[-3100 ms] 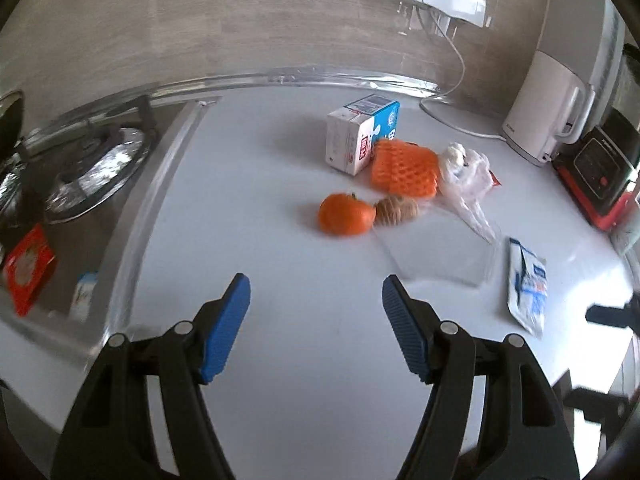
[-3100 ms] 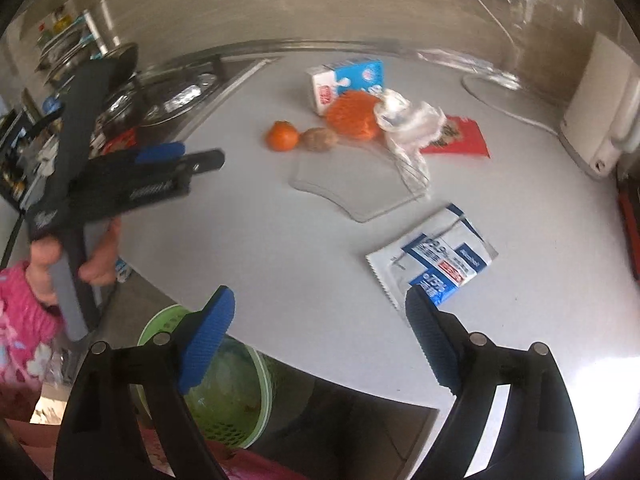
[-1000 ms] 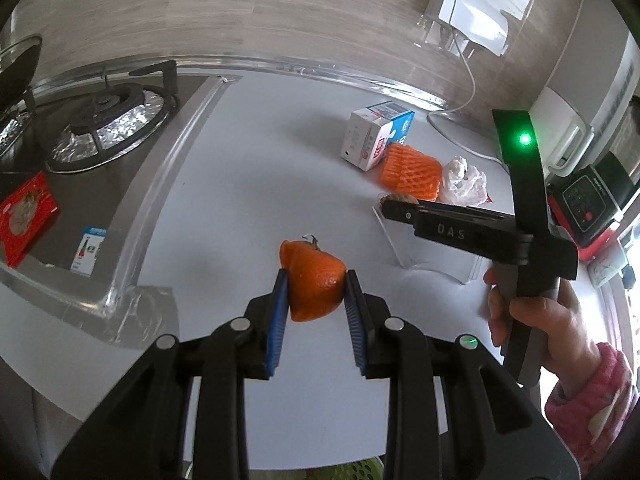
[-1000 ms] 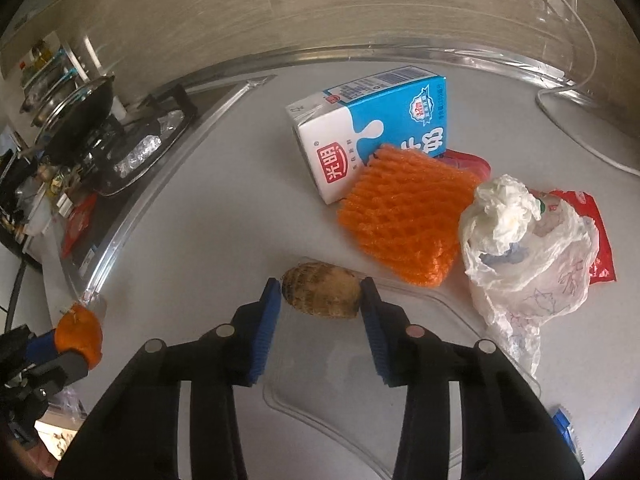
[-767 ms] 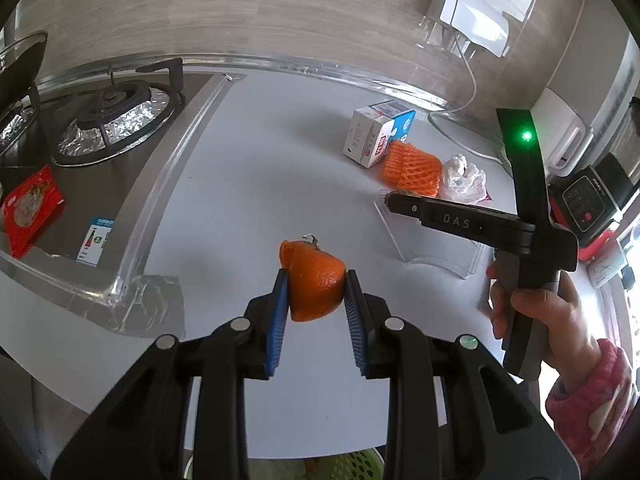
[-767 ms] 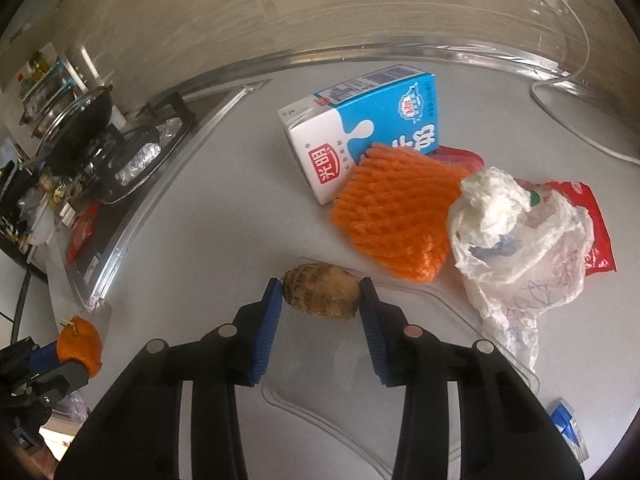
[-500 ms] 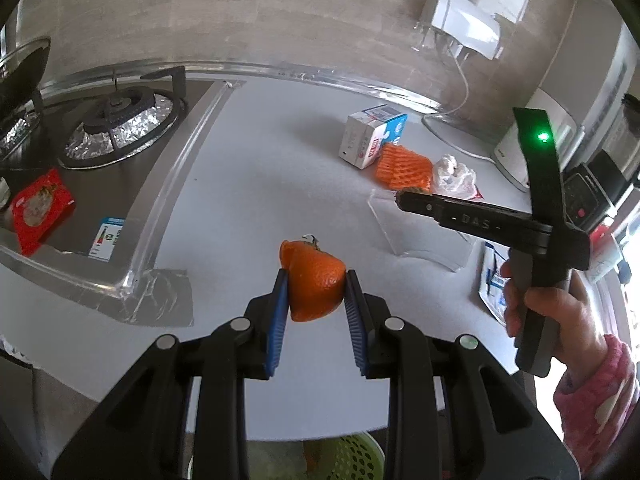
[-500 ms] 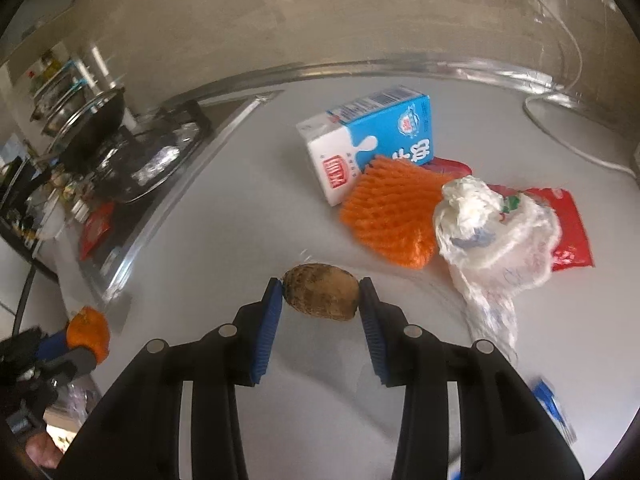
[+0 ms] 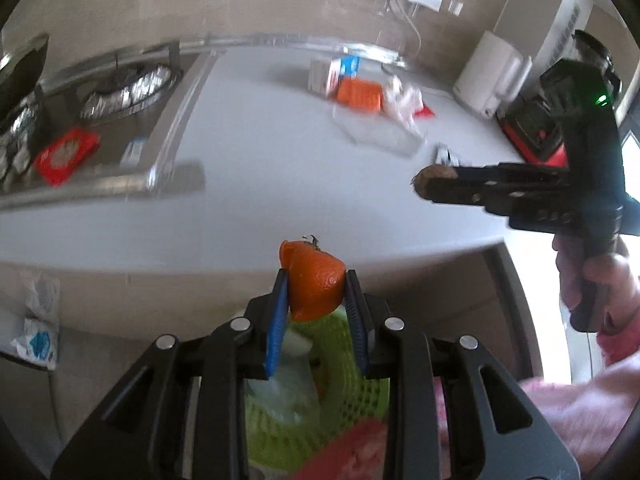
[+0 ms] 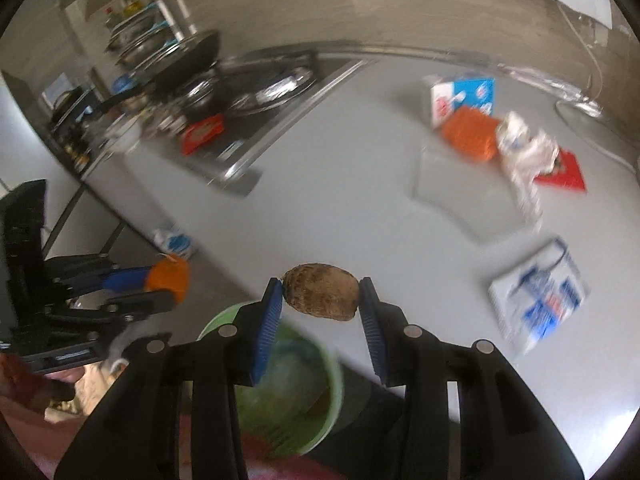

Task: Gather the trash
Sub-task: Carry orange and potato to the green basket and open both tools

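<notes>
Stretching across the kitchen, the grey counter (image 10: 340,184) carries a milk carton (image 10: 464,98) at two o'clock. Below its edge, at six o'clock, sits the green bin (image 10: 332,392). The left gripper (image 9: 316,308) clamps orange peel (image 9: 314,282) above it; the right gripper (image 10: 320,304) squeezes a brown lump (image 10: 322,297).
</notes>
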Available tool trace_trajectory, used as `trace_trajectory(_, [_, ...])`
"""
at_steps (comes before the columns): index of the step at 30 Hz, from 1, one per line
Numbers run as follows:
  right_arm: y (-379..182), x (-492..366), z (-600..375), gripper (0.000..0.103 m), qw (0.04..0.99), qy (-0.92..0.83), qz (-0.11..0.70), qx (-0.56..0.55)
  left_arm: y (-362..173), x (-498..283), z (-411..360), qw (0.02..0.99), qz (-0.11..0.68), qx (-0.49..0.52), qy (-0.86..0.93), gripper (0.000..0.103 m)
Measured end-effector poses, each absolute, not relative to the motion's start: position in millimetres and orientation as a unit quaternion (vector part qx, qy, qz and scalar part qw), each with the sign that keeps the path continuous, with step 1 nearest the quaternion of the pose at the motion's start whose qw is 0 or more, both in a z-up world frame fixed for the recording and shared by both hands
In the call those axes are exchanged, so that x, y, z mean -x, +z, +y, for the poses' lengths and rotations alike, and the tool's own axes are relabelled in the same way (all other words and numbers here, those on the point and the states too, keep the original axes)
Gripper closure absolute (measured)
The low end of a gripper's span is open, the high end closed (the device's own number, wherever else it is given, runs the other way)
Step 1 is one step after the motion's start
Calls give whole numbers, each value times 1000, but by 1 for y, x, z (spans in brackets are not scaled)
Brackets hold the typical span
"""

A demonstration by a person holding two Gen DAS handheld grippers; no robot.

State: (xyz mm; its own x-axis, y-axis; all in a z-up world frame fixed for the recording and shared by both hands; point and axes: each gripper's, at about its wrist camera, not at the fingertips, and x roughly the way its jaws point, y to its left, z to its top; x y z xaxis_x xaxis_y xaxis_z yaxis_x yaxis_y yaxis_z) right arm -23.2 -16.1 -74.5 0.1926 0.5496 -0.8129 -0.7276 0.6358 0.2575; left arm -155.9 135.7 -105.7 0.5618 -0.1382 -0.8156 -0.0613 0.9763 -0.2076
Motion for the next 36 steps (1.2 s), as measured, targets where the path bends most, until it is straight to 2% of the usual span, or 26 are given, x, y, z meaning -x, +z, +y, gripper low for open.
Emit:
trace_trajectory(8, [-86, 71, -14, 63, 736, 440, 505, 98, -163, 190, 119, 831, 550, 91, -1, 72])
trace_trajectory(13, [-86, 87, -5, 63, 726, 458, 501, 116, -162, 201, 124, 830, 546, 112, 9, 57])
trace_trajectory(17, [-88, 95, 3, 63, 715, 470, 502, 125, -149, 203, 135, 842, 525, 122, 29, 52])
trace_trajectory(21, [-93, 105, 9, 63, 702, 485, 503, 136, -135, 201, 149, 852, 505, 116, 68, 39])
trace_trajectory(26, [-101, 114, 16, 62, 687, 496, 511, 145, -124, 198, 168, 858, 488, 120, 107, 35])
trace_trajectory(28, [-104, 115, 18, 52, 679, 496, 523, 142, -122, 198, 174, 857, 486, 125, 116, 35])
trace_trajectory(30, [-103, 114, 18, 49, 681, 494, 522, 140, -122, 197, 176, 857, 484, 127, 121, 35])
trace_trajectory(36, [-102, 106, 11, 47, 692, 479, 524, 134, -122, 191, 169, 860, 483, 128, 109, 35])
